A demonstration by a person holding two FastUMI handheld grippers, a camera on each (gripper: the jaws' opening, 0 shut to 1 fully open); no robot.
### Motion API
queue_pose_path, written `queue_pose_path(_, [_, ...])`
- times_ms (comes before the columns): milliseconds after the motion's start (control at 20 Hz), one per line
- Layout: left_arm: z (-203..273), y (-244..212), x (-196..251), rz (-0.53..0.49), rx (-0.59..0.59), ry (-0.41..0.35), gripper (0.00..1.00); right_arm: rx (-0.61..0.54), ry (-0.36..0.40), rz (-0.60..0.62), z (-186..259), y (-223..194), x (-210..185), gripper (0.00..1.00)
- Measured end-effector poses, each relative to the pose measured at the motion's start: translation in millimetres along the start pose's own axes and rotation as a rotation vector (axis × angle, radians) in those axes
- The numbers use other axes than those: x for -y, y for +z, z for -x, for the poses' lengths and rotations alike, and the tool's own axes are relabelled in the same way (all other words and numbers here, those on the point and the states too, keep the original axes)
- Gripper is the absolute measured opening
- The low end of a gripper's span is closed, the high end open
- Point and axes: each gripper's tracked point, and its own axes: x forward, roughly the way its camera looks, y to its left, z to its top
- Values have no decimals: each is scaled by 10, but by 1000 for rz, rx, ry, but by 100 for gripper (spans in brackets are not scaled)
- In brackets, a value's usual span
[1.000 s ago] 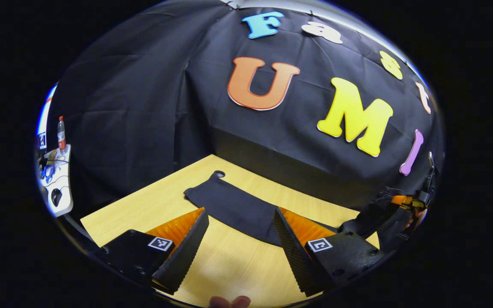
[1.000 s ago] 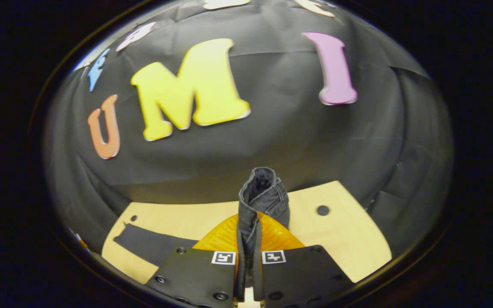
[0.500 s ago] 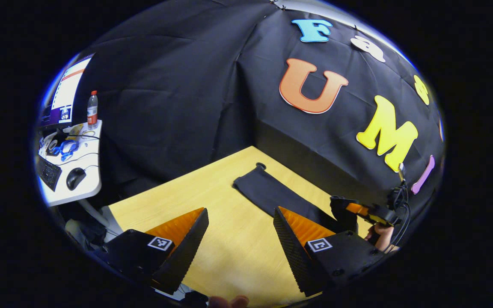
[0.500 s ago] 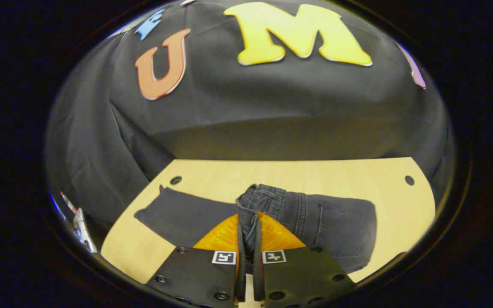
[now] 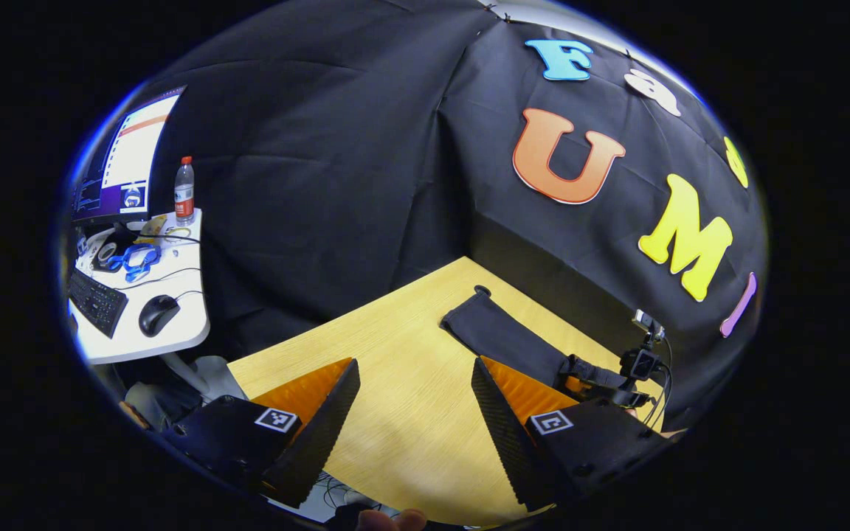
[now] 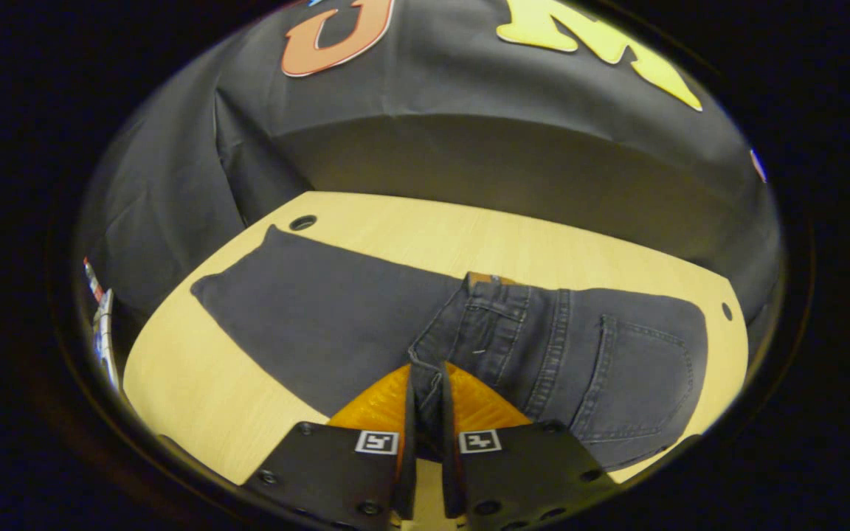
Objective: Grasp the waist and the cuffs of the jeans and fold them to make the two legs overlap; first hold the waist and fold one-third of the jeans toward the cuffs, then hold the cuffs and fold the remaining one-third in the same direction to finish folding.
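Dark denim sat pinched between the two fingers of your right gripper (image 6: 425, 431), both pads pressed on the waist (image 6: 432, 369) of the jeans (image 6: 543, 354), whose seat and back pocket lay folded over toward the flat leg (image 6: 307, 310) on the wooden table (image 6: 196, 398). Your left gripper (image 5: 414, 413) hung empty over bare tabletop with its fingers spread wide, the cuffs (image 5: 469, 313) lying ahead near the far edge; beyond the table stood a white desk (image 5: 174, 324) with a mouse (image 5: 157, 313), keyboard (image 5: 97, 301), bottle (image 5: 184, 190) and monitor (image 5: 126, 166).
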Motion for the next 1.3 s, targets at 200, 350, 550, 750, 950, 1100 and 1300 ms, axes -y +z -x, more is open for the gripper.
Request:
queue_pose_path(200, [-196,71,153,4,-7,-60,98,57,105,-40,435,310,-189,67])
queue_pose_path(350, [-408,88,270,41,-19,-115,98,124,111,-57,979,622,-111,84])
queue_pose_path(550, [-912,-45,371,178,-79,-199,98,202,127,-22,1829,878,-42,92])
queue_pose_path(750, [-1593,-236,523,473,-211,-281,98,220,110,15,2523,870,127,94])
queue_pose_path(950, [-2217,-376,585,724,-308,-270,99,236,-6,-8,2943,720,637,95])
queue_pose_path(1100, [-2611,-394,601,793,-328,-243,98,217,-96,-82,3128,548,1030,95])
queue_pose_path(1300, [-2972,-508,601,820,-357,-200,98,199,-171,-180,3318,361,1368,96])
